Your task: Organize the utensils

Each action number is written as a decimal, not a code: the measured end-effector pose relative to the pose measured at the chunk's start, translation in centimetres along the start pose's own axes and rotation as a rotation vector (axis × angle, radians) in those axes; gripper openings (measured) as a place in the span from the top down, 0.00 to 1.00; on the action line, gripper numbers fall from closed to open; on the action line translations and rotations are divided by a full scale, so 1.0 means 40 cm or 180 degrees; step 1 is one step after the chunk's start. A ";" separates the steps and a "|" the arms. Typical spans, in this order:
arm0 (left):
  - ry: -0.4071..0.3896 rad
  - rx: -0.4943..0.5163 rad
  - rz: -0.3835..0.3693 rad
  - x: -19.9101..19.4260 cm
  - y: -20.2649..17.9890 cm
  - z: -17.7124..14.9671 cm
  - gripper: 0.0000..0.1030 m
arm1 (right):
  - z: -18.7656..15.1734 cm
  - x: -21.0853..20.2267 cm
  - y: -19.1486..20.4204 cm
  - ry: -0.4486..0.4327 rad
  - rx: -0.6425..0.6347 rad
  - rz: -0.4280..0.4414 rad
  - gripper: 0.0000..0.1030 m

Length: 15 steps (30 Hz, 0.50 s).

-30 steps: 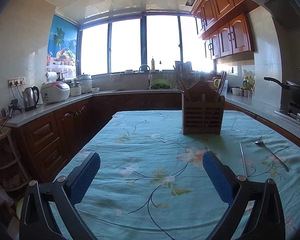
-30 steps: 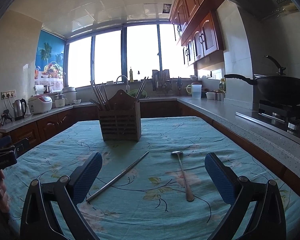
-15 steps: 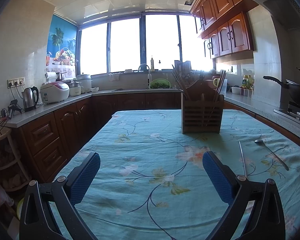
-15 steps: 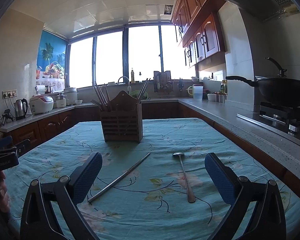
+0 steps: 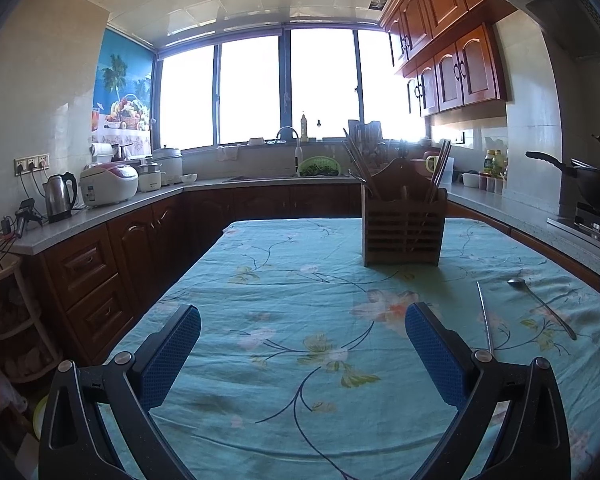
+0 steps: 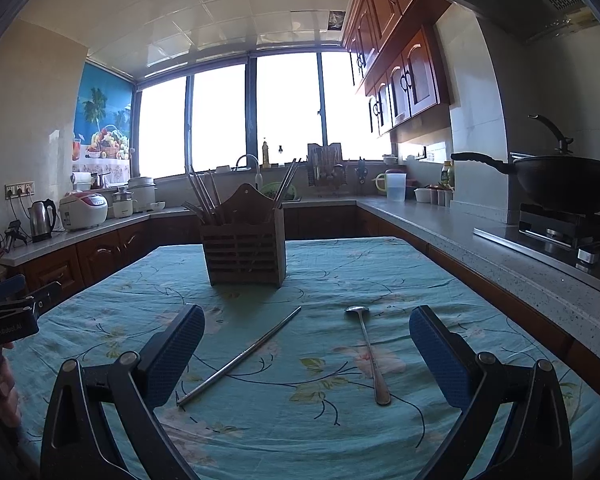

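Both tools spread, empty: left tool [image 5: 302,344]; right tool [image 6: 306,344]; metal chopstick [image 6: 240,356] and spoon [image 6: 367,354] flat on tabletop [image 6: 440,280], before wooden holder [image 6: 244,252]; pinch the chopstick mid-shaft, drop it upright.

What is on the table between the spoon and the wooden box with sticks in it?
Only bare flowery tablecloth lies between the spoon and the wooden holder, shown in the right wrist view.
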<state>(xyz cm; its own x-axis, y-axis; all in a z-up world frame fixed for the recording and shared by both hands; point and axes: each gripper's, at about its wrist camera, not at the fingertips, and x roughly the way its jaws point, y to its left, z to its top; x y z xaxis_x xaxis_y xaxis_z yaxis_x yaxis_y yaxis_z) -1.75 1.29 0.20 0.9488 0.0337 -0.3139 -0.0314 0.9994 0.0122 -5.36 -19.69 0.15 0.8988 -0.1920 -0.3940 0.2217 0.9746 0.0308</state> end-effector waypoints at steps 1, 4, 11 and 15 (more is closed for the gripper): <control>-0.0001 0.0004 0.0003 0.000 -0.001 -0.001 0.01 | 0.000 0.001 -0.001 0.0002 0.0000 0.0002 0.00; -0.0001 0.0012 0.0004 -0.001 -0.004 -0.002 0.01 | 0.001 0.002 0.000 0.0001 -0.0004 0.0007 0.00; 0.0003 0.0009 0.0005 -0.002 -0.006 -0.002 0.01 | 0.001 0.002 0.001 0.0002 -0.0005 0.0005 0.00; 0.0001 0.0012 0.0005 -0.002 -0.006 -0.002 0.01 | 0.002 0.002 0.002 -0.0003 -0.0002 0.0011 0.00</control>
<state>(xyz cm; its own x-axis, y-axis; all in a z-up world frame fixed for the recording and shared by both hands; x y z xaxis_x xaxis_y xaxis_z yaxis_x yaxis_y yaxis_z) -1.85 1.05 0.13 0.9487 0.0351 -0.3142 -0.0317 0.9994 0.0161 -5.24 -19.62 0.18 0.8999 -0.1888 -0.3932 0.2184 0.9753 0.0316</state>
